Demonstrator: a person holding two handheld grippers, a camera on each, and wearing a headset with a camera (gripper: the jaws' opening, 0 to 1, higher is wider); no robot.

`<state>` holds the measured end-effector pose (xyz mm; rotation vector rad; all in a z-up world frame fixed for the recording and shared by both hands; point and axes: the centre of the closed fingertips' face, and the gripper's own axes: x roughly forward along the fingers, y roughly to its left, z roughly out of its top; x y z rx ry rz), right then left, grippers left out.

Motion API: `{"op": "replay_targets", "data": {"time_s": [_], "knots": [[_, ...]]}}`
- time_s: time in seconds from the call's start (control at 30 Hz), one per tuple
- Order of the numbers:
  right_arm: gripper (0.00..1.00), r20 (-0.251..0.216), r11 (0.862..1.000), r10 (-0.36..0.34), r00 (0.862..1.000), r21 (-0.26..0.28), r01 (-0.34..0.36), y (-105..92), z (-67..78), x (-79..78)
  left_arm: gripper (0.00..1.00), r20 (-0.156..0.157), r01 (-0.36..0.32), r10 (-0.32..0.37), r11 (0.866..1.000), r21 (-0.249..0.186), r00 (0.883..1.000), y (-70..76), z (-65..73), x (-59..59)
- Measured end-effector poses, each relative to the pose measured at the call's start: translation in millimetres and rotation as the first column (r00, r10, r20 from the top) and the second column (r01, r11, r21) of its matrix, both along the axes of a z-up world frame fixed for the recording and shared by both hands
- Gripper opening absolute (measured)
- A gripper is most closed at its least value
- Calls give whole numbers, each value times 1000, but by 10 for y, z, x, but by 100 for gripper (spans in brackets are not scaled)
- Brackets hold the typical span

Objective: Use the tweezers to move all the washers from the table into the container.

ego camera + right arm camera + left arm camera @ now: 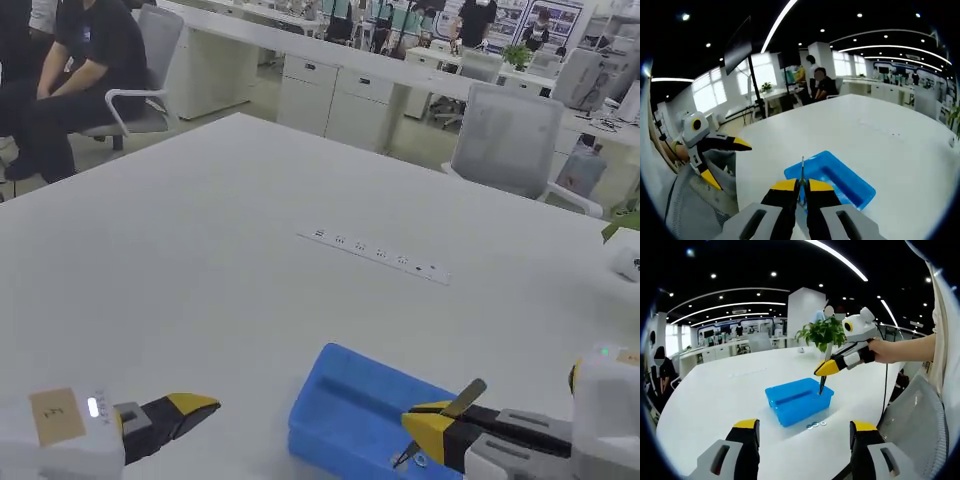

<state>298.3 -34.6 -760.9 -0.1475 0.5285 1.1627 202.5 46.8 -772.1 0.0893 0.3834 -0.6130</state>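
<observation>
White desk [715, 400] is carrying the blue container [799, 401]. Your right gripper [801, 186] is clenching the tweezers [821, 385], and your left gripper [190, 410] is hanging released. Washers [815, 425] are lying just beside the container. They look thin, light and slippery, so pinch each across its rim.

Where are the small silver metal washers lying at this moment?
In the left gripper view the small silver washers lie on the white table, beside the near corner of the blue plastic container, below the metal tweezers.
</observation>
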Motion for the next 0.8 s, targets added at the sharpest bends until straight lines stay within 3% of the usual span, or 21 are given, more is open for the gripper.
{"op": "replay_targets", "data": {"time_s": [0.43,0.8], "knots": [[3,-64,996,-90,994,-17,89,-88,-219,394,75,-1,1,-1,1000,0,1000,2,-5,-1],[3,-90,994,-94,991,-68,88,-35,-473,573,75,-2,-12,12,1000,3,1000,28,-7,8]]}}
